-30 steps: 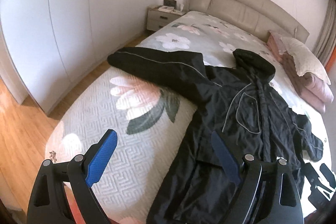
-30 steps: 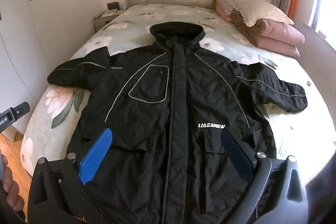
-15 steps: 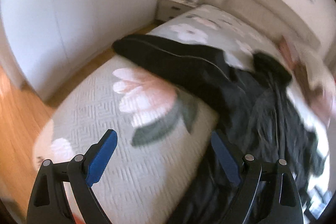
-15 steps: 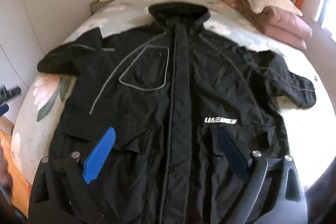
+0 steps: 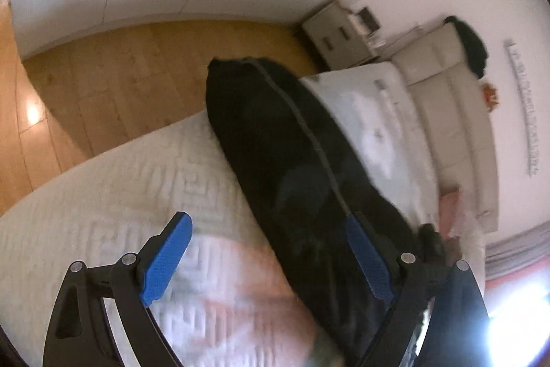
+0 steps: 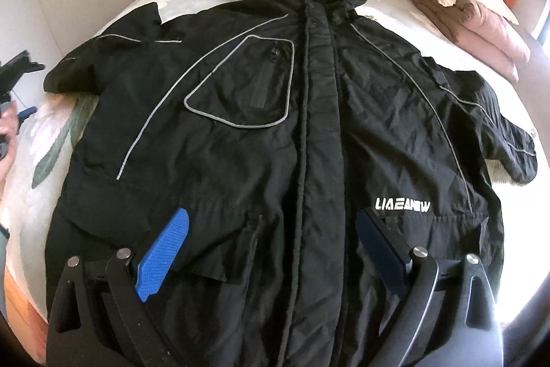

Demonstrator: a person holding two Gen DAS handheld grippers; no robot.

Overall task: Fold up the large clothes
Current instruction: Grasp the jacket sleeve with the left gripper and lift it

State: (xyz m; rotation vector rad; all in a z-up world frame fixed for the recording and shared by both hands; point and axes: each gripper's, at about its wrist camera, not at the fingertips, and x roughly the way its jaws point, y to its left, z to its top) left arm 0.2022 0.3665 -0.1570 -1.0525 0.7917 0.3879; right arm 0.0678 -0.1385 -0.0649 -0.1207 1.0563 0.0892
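Observation:
A large black hooded jacket (image 6: 275, 133) with grey piping lies flat, front up, on the bed, both sleeves spread out. My right gripper (image 6: 271, 222) is open and empty, hovering over the jacket's lower front. In the blurred left wrist view the jacket's left sleeve (image 5: 275, 133) stretches away towards the bed's edge. My left gripper (image 5: 266, 226) is open and empty, just above the sleeve's near part, with its right finger over the black cloth. The left gripper also shows at the far left of the right wrist view (image 6: 17, 71).
The bed (image 5: 120, 188) has a pale floral quilt. Folded pink blankets and a pillow (image 6: 460, 6) lie at the head on the right. A nightstand (image 5: 340, 36), white wardrobe doors and wooden floor (image 5: 120, 74) are to the bed's left.
My left gripper has swung left and tilted, coming close over the left sleeve. My right gripper has moved lower and nearer over the jacket's front. Both stay open.

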